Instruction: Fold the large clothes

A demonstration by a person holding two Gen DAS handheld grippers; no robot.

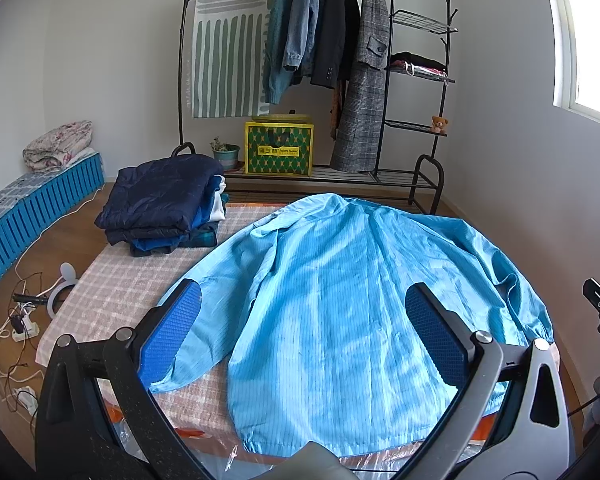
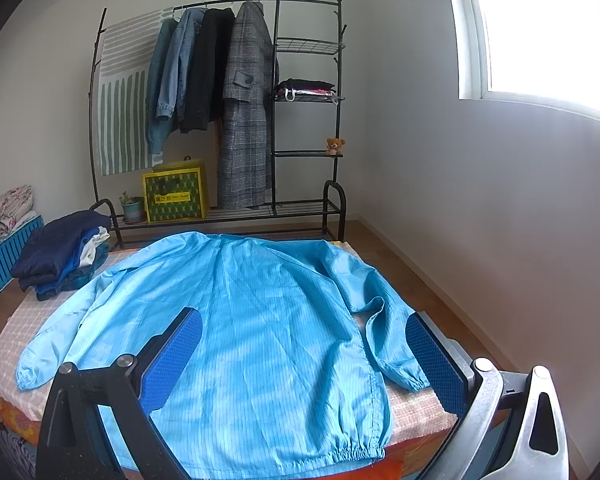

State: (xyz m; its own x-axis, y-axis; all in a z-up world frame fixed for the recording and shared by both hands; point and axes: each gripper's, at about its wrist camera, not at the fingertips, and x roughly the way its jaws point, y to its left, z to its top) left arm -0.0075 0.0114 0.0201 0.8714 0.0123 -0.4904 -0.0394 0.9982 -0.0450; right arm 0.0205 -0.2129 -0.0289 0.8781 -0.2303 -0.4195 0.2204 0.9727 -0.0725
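A large light-blue striped jacket [image 1: 340,300] lies spread flat, back up, on the checked table cover [image 1: 112,292], hem toward me, sleeves out to both sides. It also shows in the right wrist view [image 2: 252,320]. My left gripper [image 1: 302,312] is open and empty, held above the jacket's lower part. My right gripper [image 2: 304,338] is open and empty above the jacket's right half, its right pad [image 2: 434,364] near the right sleeve cuff [image 2: 410,380].
A stack of folded dark clothes [image 1: 160,204] sits at the table's far left corner. A clothes rack [image 1: 320,60] with hanging coats and a yellow-green bag [image 1: 278,148] stands behind. Blue crates [image 1: 32,208], cables and a power strip [image 1: 20,328] are on the floor, left.
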